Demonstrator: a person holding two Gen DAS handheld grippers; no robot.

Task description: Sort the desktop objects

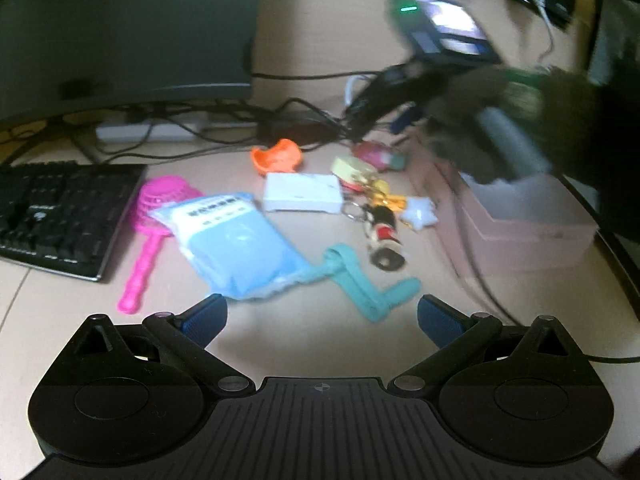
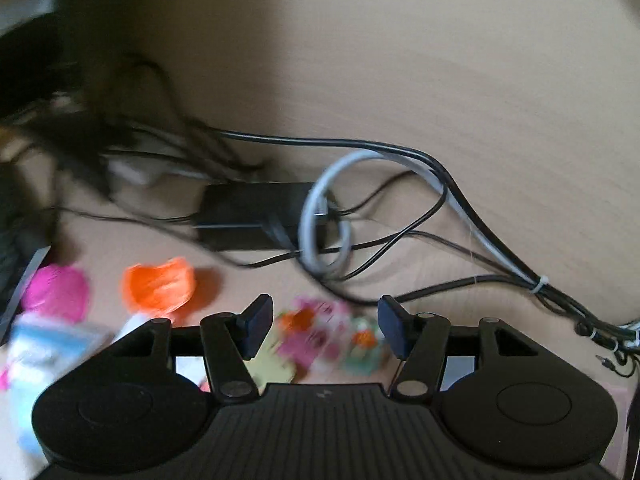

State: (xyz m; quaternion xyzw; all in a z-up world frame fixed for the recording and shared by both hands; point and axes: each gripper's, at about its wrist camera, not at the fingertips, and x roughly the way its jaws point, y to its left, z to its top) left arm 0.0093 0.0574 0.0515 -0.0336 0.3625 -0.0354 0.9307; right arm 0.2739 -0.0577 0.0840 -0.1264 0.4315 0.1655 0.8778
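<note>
Left gripper (image 1: 322,316) sits lowest in the left wrist view, blue pads wide apart, nothing between them, hovering over bare desk (image 1: 312,344). Just past its tips, at 12 o'clock, a teal crank (image 1: 362,284) lies flat; its far end touches a blue packet (image 1: 236,246). At 10 o'clock from the packet, a pink brush (image 1: 154,226) lies with its head partly under the packet's corner and its handle pointing toward the camera. A keyboard (image 1: 60,212) is at 9 o'clock. A white box (image 1: 302,198) sits at 12 o'clock from the packet, an orange piece (image 1: 276,158) just behind it. At 3 o'clock from the box is a keychain cluster (image 1: 380,216) with a white star (image 1: 418,212) beside it. A pink toy (image 1: 378,156) lies behind the cluster. A pink bin (image 1: 528,220) stands at 3 o'clock; its contents cannot be made out. A monitor (image 1: 120,28) fills the top left, cables (image 1: 208,120) below it.

Right gripper (image 2: 325,326) appears blurred in the left view at 1 o'clock, above the bin's far side. In its own view the jaws stand partly apart and hold nothing, with the pink toy (image 2: 320,332) blurred on the desk below the gap; contact cannot be told. The orange piece (image 2: 158,286) is at 10 o'clock, a black adapter (image 2: 256,214) and looped cables (image 2: 400,208) at 12 o'clock.
</note>
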